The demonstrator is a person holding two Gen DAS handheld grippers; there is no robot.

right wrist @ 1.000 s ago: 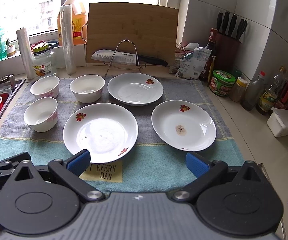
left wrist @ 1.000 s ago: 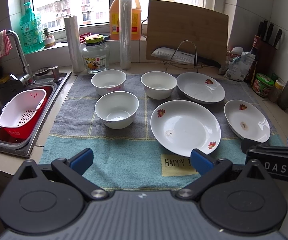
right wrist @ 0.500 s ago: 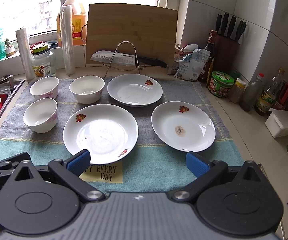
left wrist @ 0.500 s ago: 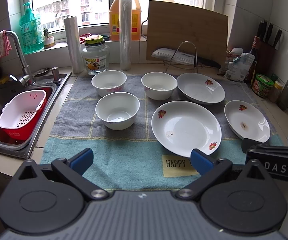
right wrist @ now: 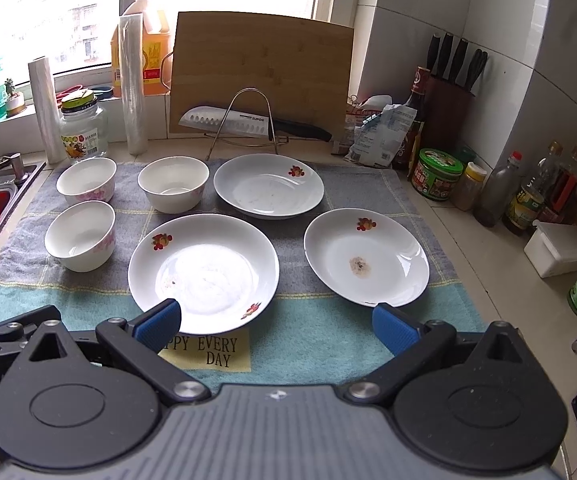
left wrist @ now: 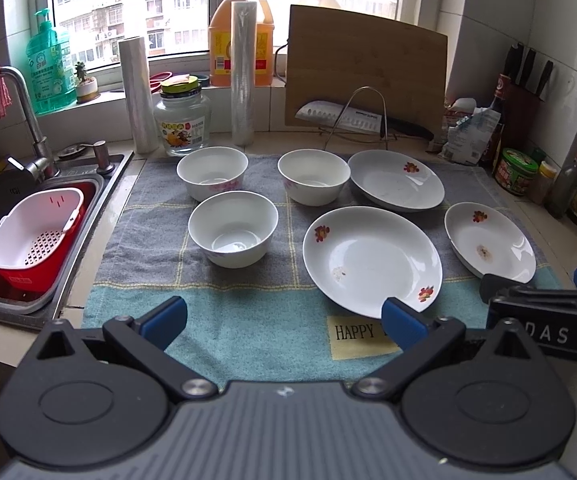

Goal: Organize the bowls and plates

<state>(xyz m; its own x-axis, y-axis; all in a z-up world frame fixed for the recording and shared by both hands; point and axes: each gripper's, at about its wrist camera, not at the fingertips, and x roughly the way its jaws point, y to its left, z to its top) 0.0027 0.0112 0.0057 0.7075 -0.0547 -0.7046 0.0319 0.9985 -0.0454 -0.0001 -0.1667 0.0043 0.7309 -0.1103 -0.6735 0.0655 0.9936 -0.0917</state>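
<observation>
Nothing is stacked yet: the left gripper (left wrist: pixel 284 318) and right gripper (right wrist: pixel 275 322) hover wide open and empty at the towel's (right wrist: pixel 320 344) front edge, so the next move probably calls for gripping the nearest plate (right wrist: pixel 203 272) by its rim.

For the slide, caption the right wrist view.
Open right gripper hovers before three white floral plates and three white bowls.

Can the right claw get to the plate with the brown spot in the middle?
Probably yes. The right claw is open and empty, and the spotted plate lies just ahead of its right finger on the towel, apart from the other plates, with nothing between.
</observation>
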